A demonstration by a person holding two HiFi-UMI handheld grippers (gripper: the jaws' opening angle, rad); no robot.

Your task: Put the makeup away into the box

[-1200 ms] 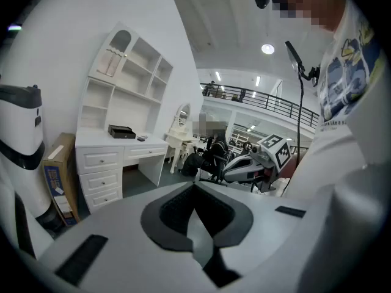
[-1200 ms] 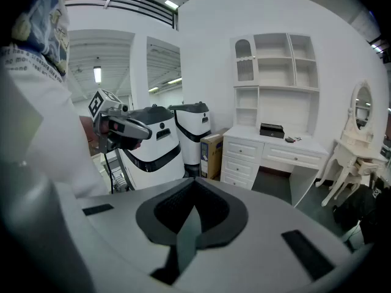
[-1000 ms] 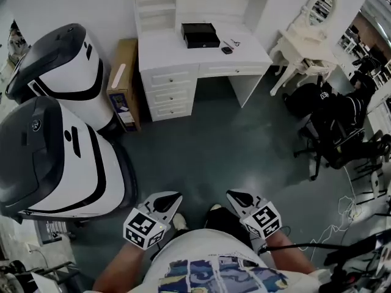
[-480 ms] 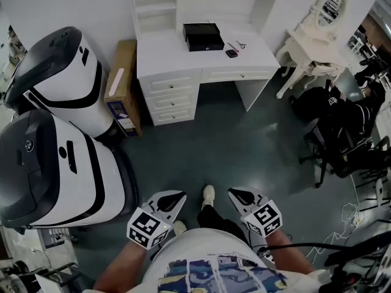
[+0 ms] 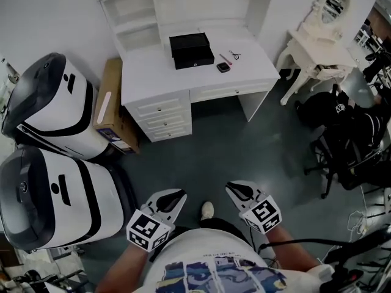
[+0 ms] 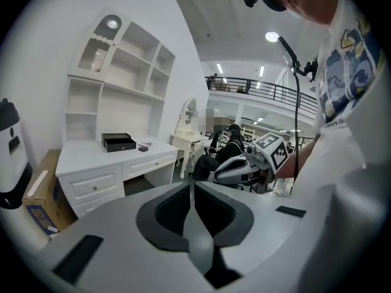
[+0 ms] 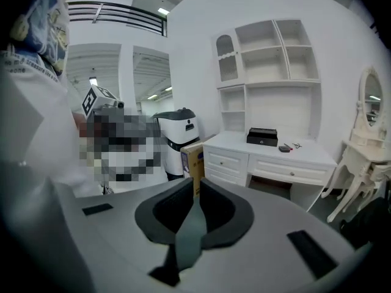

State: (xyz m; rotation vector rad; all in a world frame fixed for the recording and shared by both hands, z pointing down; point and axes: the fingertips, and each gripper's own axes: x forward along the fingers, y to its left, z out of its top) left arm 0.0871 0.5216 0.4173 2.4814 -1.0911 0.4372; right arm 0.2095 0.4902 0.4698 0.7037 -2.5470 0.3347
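Observation:
A black box (image 5: pixel 191 49) sits closed on the white desk (image 5: pixel 153 72) far ahead; it also shows as the black box (image 6: pixel 118 141) and the black box (image 7: pixel 262 137). Beside it lie a small dark compact (image 5: pixel 223 67) and a thin makeup stick (image 5: pixel 226 58). My left gripper (image 5: pixel 179 196) and right gripper (image 5: pixel 230 188) are held close to the person's body over the floor, far from the desk. Both are shut with nothing between the jaws, as the left gripper (image 6: pixel 191 185) and right gripper (image 7: pixel 196 185) views show.
Two large white and black machines (image 5: pixel 52 191) stand at the left, with a cardboard carton (image 5: pixel 109 112) against the desk. A white vanity table with a mirror (image 5: pixel 317 38) is at the right, and dark chairs and bags (image 5: pixel 348 133) beyond. A shelf unit (image 5: pixel 177 5) tops the desk.
The person has walked toward the desk. Desk, box and machines have slid nearer and lower in the head view. Both grippers stay shut at the body.

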